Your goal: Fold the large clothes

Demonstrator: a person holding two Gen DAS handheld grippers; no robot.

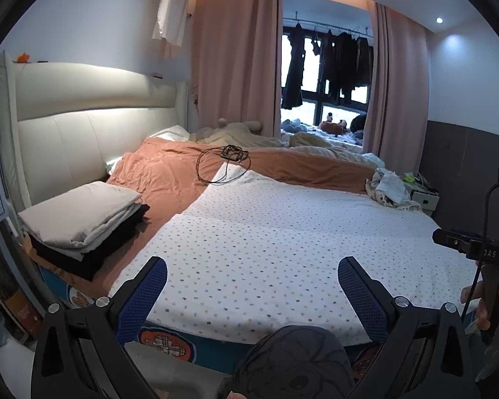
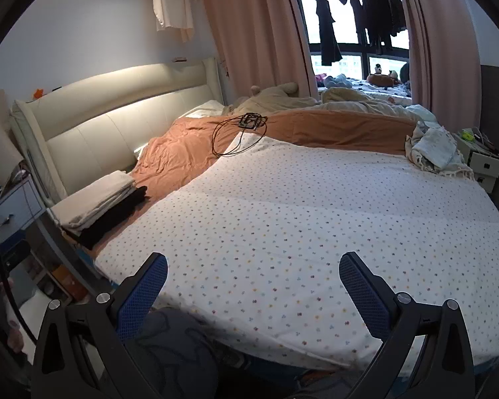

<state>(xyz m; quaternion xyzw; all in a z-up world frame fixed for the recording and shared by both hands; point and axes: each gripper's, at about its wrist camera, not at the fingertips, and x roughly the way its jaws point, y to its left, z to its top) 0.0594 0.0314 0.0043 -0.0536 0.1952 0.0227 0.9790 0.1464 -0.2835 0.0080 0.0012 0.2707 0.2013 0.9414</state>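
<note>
Both tools (image 1: 252, 276) (image 2: 252, 274) spread wide, above dotted sheet (image 2: 299, 226), apart.

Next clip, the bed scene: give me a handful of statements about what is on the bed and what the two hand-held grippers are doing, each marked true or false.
1. Both hand-held grippers, left and right, are open and hold nothing. True.
2. The dotted white sheet lies spread flat on the bed. True.
3. The folded stack at the head end is all white. False: pale folded pieces lie on top of black ones.
4. A black cable lies near the sheet's far corner. True.
5. The crumpled pale clothes sit in the middle of the sheet. False: they sit at its far right edge.
</note>
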